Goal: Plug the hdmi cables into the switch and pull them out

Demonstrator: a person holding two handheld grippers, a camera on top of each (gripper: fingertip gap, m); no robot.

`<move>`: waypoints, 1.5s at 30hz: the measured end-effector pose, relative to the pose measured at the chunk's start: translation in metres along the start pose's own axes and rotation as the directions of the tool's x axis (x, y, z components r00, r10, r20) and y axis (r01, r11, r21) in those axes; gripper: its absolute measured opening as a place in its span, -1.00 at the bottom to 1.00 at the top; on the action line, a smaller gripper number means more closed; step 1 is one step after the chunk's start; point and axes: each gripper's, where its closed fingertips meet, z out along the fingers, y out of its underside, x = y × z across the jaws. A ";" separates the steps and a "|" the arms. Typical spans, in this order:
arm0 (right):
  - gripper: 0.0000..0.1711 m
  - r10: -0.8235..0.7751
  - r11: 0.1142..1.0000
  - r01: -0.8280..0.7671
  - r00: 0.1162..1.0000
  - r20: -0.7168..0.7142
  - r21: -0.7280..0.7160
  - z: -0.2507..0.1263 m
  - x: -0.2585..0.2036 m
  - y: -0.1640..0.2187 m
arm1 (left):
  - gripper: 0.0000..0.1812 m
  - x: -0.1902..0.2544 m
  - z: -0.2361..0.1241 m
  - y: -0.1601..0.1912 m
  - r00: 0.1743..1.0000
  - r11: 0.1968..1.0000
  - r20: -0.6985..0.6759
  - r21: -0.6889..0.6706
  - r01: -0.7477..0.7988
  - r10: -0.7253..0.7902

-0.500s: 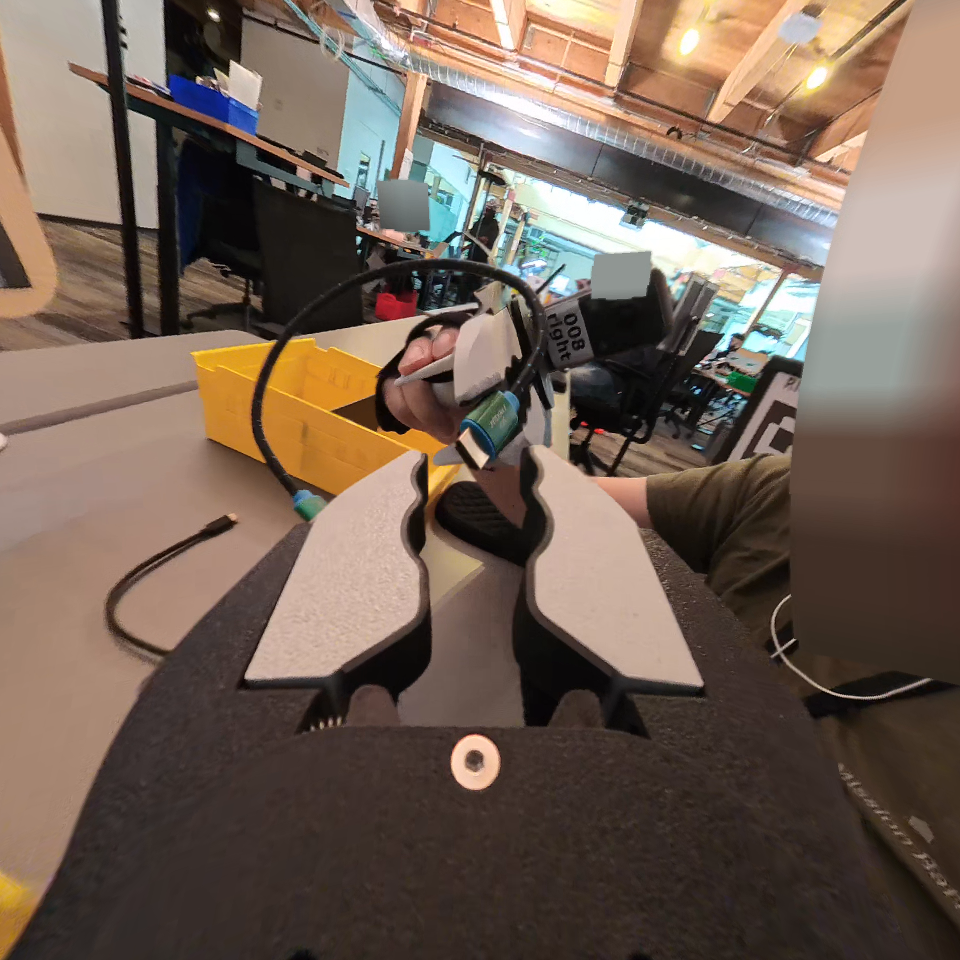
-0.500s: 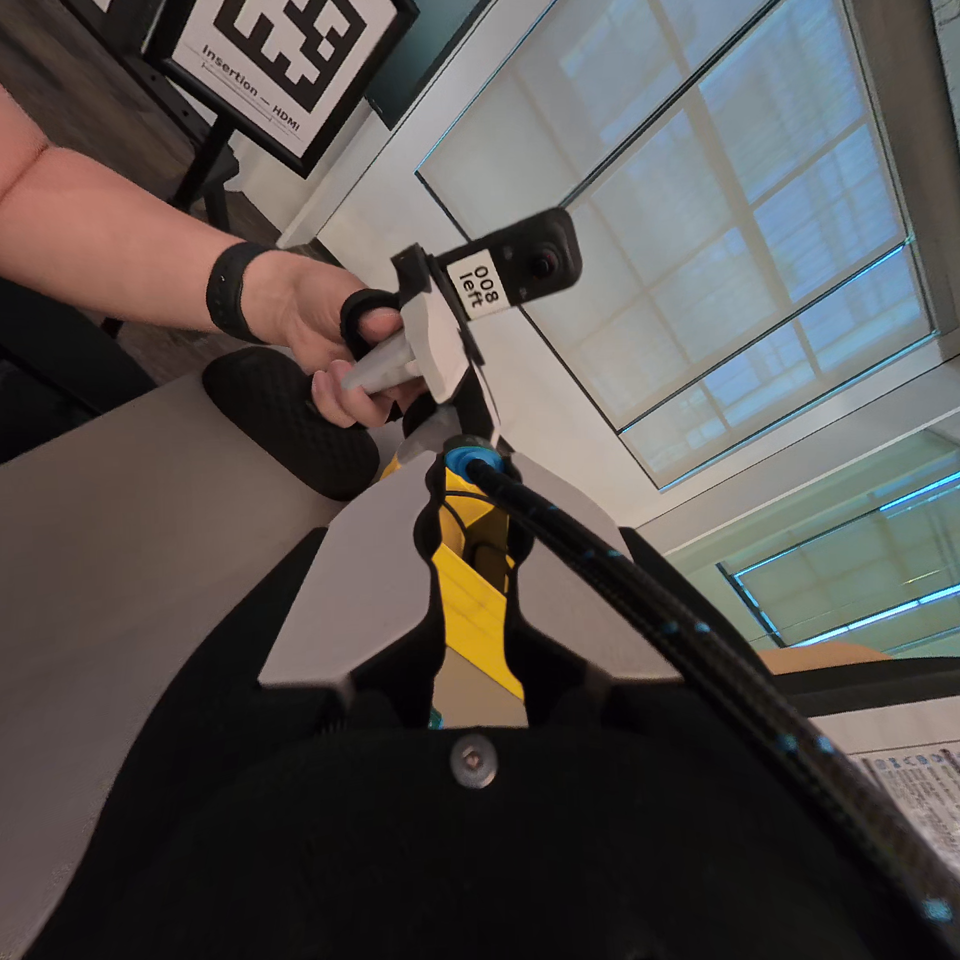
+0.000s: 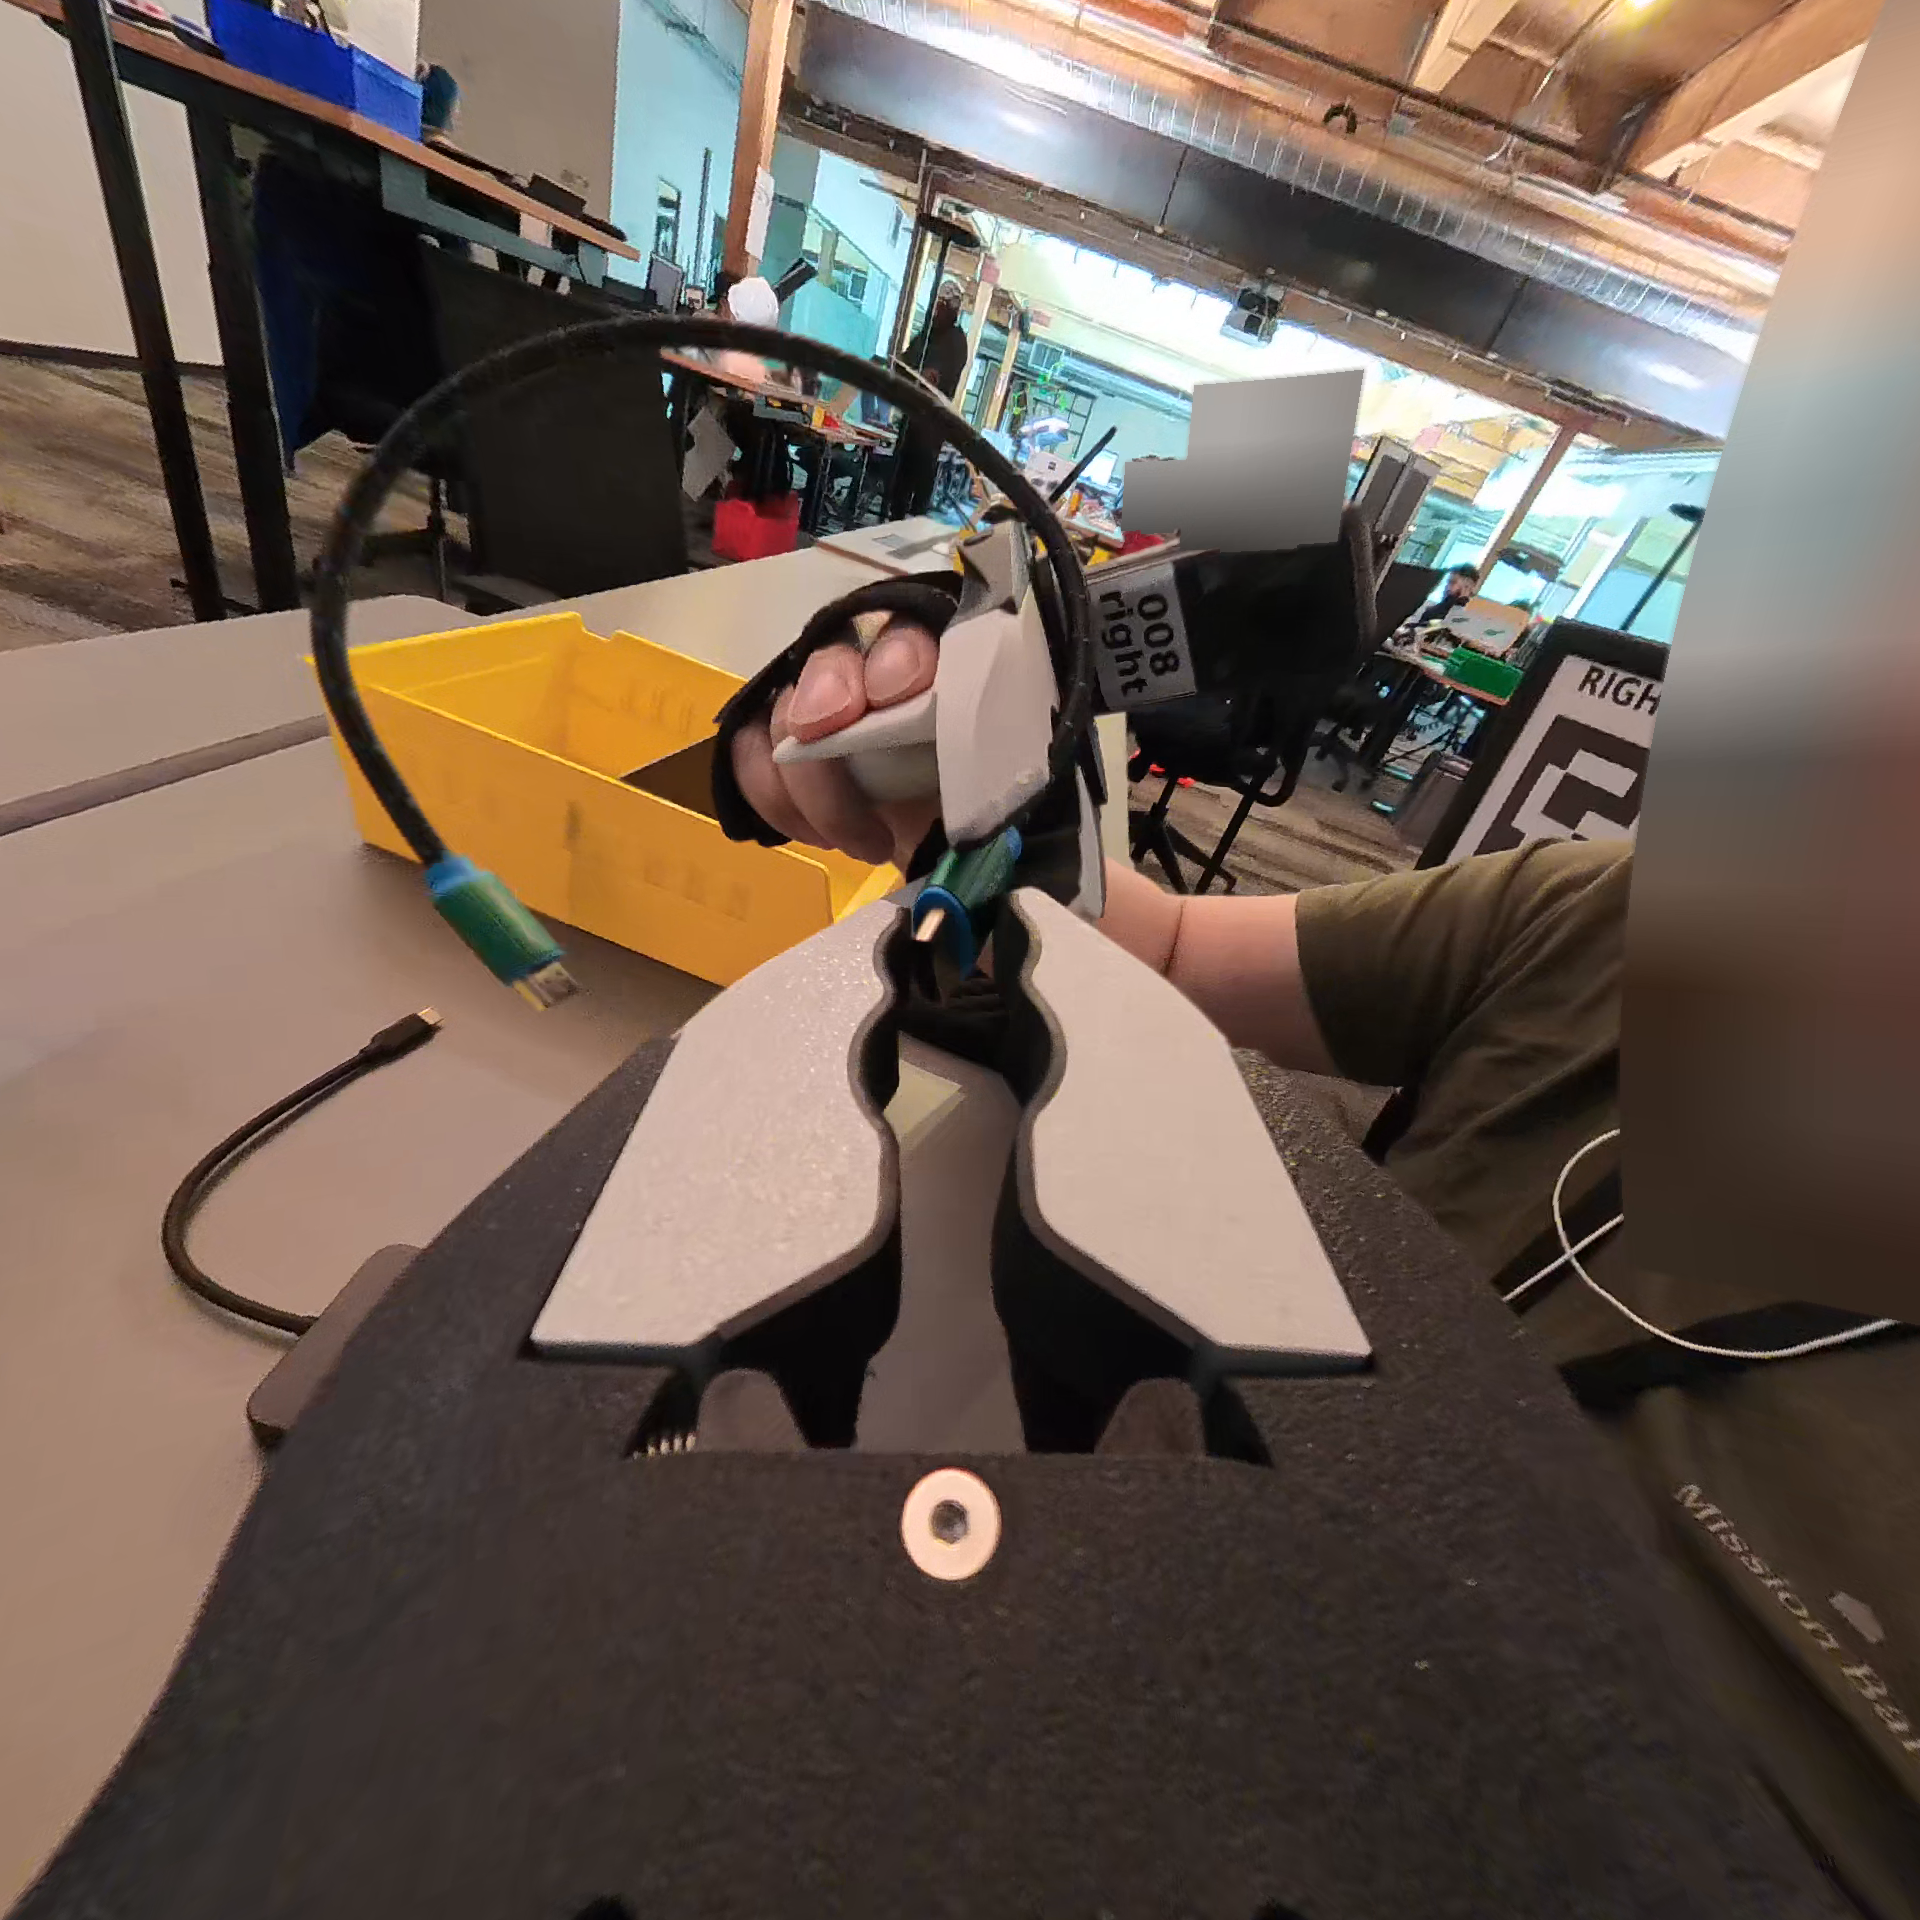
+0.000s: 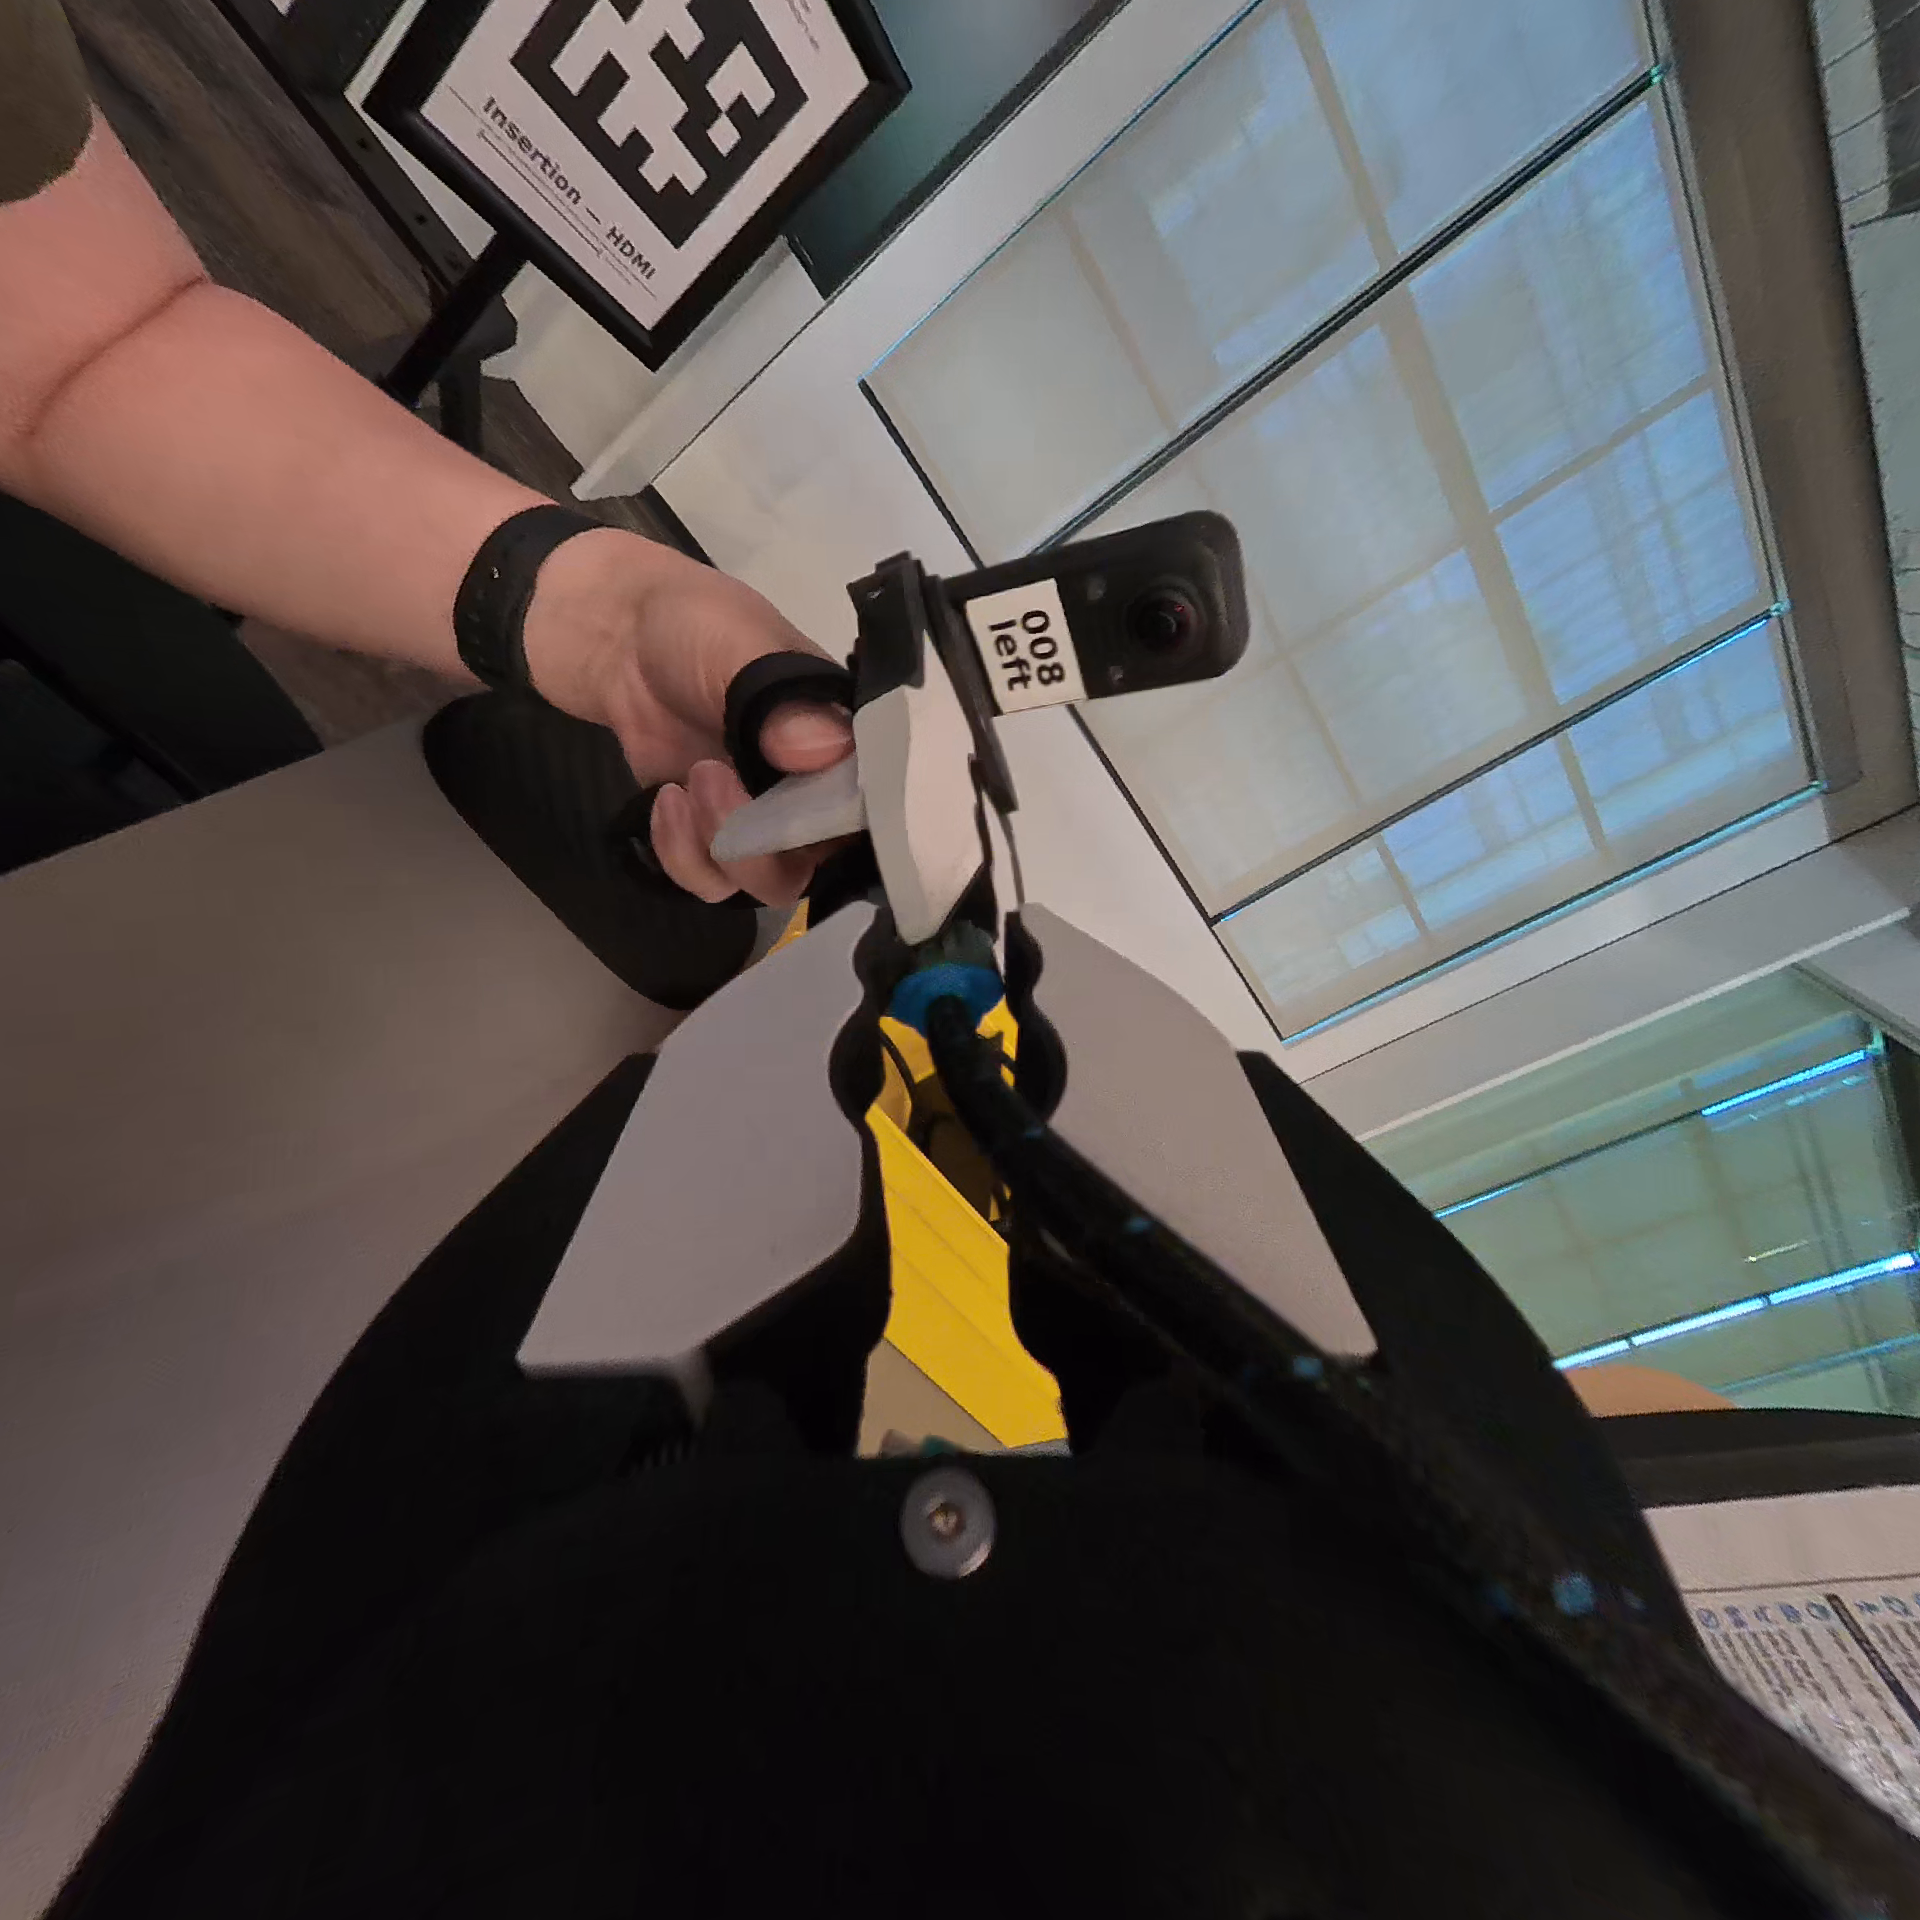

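Observation:
A black braided HDMI cable arcs high over the grey table. My right gripper is shut on its green and blue plug. In the left wrist view the right gripper faces me and holds that plug out. My left gripper has its fingers a narrow gap apart, with the plug's metal end between the tips; I cannot tell if they press on it. The cable's other plug hangs in the air. A dark grey box, perhaps the switch, lies half hidden under my left gripper.
A yellow bin stands on the table behind the grippers. A thin black cable runs from the grey box across the table. A black oval pad lies near the table edge. A marker sign board stands beyond the table. My left and right fingertips are right by each other.
The two grippers have come closer together, and the held plug now sits between my left fingertips. The cable's free plug has lifted and swung towards me.

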 end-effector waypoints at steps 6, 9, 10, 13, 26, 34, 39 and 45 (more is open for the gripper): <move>-0.74 -0.039 0.997 0.040 0.999 0.022 -0.064 0.000 -0.003 0.002 | -0.86 0.003 -0.002 0.001 1.000 1.000 -0.002 -0.029 0.004 -0.004; -0.73 -0.071 0.994 0.072 0.997 0.016 -0.080 0.000 -0.002 0.003 | -0.86 0.003 -0.001 0.001 0.999 0.998 -0.017 -0.034 0.049 -0.049; -0.73 -0.089 0.992 0.090 0.996 0.019 -0.090 -0.001 -0.003 0.004 | -0.86 0.003 -0.001 0.002 0.996 0.996 -0.032 -0.041 0.079 -0.080; -0.70 -0.164 0.979 0.166 0.986 0.025 -0.120 -0.003 -0.004 0.007 | -0.85 0.005 0.000 0.002 0.980 0.984 -0.095 -0.049 0.170 -0.174; -0.69 -0.170 0.975 0.178 0.983 0.072 -0.130 -0.006 -0.010 0.010 | -0.86 0.003 0.006 0.011 0.987 0.982 -0.045 -0.122 0.148 -0.154; -0.73 -0.200 0.968 0.208 0.978 0.067 -0.142 -0.001 -0.014 0.013 | -0.85 0.004 0.005 0.015 0.990 0.980 -0.031 -0.150 0.129 -0.135; -0.73 -0.201 0.967 0.208 0.978 0.058 -0.147 -0.002 -0.012 0.011 | -0.83 0.004 0.006 0.012 0.994 0.988 -0.035 -0.118 0.102 -0.107; -0.75 -0.191 0.970 0.190 0.982 0.009 -0.149 -0.009 0.000 0.014 | -0.66 -0.001 -0.018 -0.009 0.998 0.999 0.059 0.039 -0.022 0.020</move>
